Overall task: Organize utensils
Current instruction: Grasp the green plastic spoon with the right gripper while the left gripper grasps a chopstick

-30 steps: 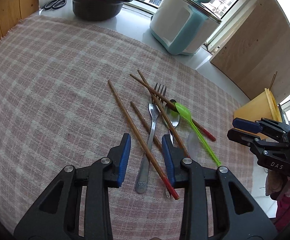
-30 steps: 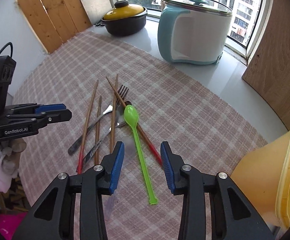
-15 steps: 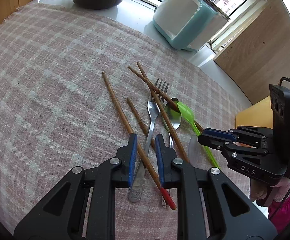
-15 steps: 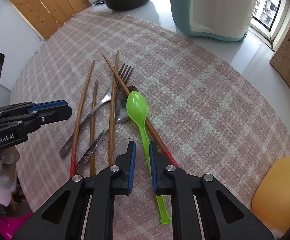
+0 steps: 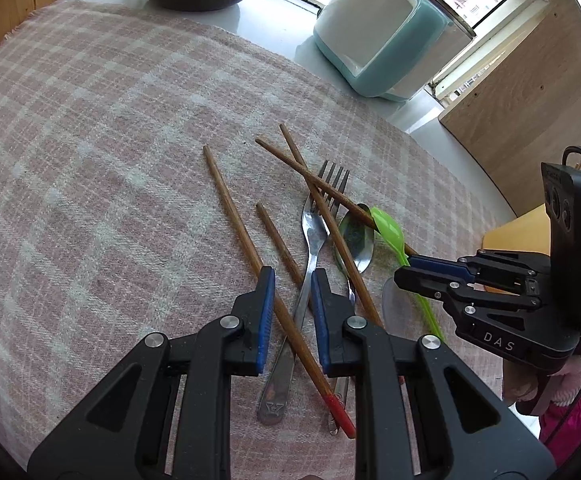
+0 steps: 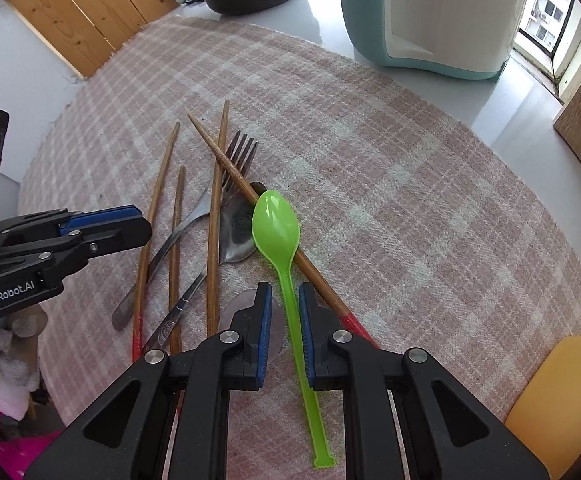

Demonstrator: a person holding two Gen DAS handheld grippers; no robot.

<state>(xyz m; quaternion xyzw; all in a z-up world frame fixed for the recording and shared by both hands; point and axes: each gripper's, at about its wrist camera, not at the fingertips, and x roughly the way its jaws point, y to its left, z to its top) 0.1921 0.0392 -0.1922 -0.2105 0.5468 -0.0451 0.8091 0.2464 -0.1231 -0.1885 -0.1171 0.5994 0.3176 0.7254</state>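
Pink checked cloth (image 6: pixel 410 208), near edge: left gripper (image 5: pixel 290 292) narrowed around red-tipped wooden chopstick (image 5: pixel 246 240) and steel fork (image 5: pixel 314 236), grip uncertain; right gripper (image 6: pixel 284 308) narrowed astride green plastic spoon (image 6: pixel 276 228) handle, contact uncertain

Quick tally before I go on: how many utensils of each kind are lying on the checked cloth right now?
Chopsticks: 4
Metal fork: 1
Metal spoon: 1
Green plastic spoon: 1
Clear plastic spoon, mostly hidden behind the tongs: 1
Total: 8
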